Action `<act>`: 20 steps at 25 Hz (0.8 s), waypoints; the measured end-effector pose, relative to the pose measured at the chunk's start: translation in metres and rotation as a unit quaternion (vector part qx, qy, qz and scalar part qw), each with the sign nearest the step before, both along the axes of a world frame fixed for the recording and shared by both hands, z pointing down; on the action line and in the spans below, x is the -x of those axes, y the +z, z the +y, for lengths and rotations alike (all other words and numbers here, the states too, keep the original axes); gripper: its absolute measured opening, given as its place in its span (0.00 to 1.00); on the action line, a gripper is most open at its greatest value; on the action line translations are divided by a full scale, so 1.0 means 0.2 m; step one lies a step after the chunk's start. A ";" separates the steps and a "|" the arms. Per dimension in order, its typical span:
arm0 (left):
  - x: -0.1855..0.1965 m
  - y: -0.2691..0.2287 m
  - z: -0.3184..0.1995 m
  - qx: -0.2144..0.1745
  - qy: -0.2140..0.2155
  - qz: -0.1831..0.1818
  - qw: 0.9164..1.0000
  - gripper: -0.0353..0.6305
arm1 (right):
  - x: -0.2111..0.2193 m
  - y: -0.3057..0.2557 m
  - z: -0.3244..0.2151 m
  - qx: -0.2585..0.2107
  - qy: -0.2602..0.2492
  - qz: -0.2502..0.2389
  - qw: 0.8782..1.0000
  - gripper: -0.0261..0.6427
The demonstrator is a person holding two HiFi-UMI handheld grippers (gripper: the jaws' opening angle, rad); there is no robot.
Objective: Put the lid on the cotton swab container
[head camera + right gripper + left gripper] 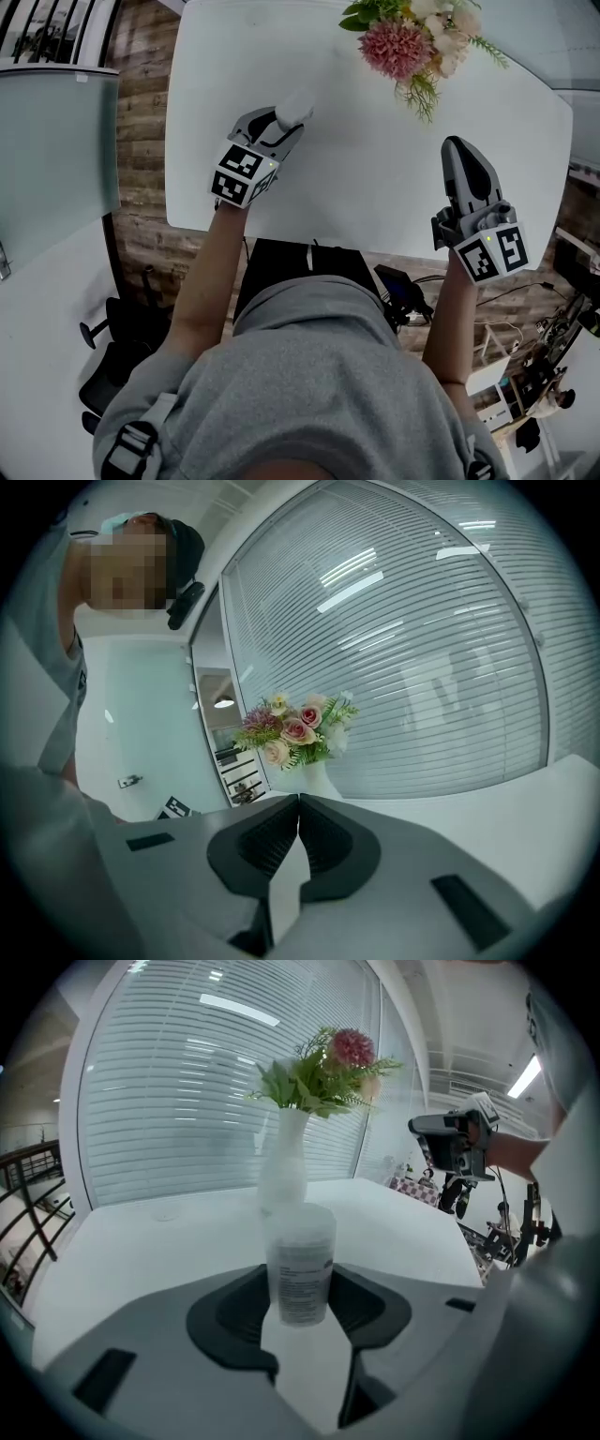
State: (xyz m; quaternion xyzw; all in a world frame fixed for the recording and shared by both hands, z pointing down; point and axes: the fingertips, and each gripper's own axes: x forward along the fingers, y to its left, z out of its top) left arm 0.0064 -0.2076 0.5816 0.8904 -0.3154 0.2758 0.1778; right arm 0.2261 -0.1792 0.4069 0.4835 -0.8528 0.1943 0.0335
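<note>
Nearest the camera: grey sleeves, one bare forearm reaching to each gripper. Left gripper (pixel 286 122), marker cube toward the person, angled down over the near-left part of the white table (pixel 375 197). In the left gripper view its jaws (pixel 302 1302) stand fairly wide and clamp the cotton swab container (pixel 302 1260), a translucent upright cylinder with a printed label, dark pads against both sides. From the head view the container (pixel 293 110) shows as a pale shape at the gripper's tip; whether its base touches the table, cannot tell. Whether it has a lid on is not clear either. Right gripper (pixel 459 148) well apart to the right, above the table; its own view shows the jaws (pixel 298 813) closed together, nothing between. Farthest: white vase (pixel 283 1162) with pink flowers (pixel 403 42) at the table's far edge.
</note>
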 end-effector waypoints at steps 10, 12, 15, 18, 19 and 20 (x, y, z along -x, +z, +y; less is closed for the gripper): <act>-0.05 0.07 0.00 -0.003 0.001 -0.007 1.000 0.35 | -0.03 0.03 0.03 0.010 -0.004 0.004 1.000 0.08; -0.06 0.08 -0.02 -0.014 0.001 -0.016 1.000 0.35 | -0.04 0.04 0.04 0.012 -0.005 0.005 1.000 0.08; -0.06 0.12 -0.06 -0.027 0.003 -0.041 0.999 0.35 | -0.04 0.05 0.05 0.013 -0.005 0.006 1.000 0.08; -0.06 0.15 -0.10 -0.033 0.003 -0.061 0.998 0.35 | -0.05 0.06 0.05 0.014 -0.002 0.008 1.000 0.08; -0.06 0.15 -0.12 -0.035 0.000 -0.062 0.997 0.35 | -0.06 0.06 0.05 0.014 0.000 0.008 1.000 0.08; -0.06 0.16 -0.13 -0.036 -0.002 -0.060 0.998 0.35 | -0.06 0.05 0.05 0.014 0.001 0.008 1.000 0.08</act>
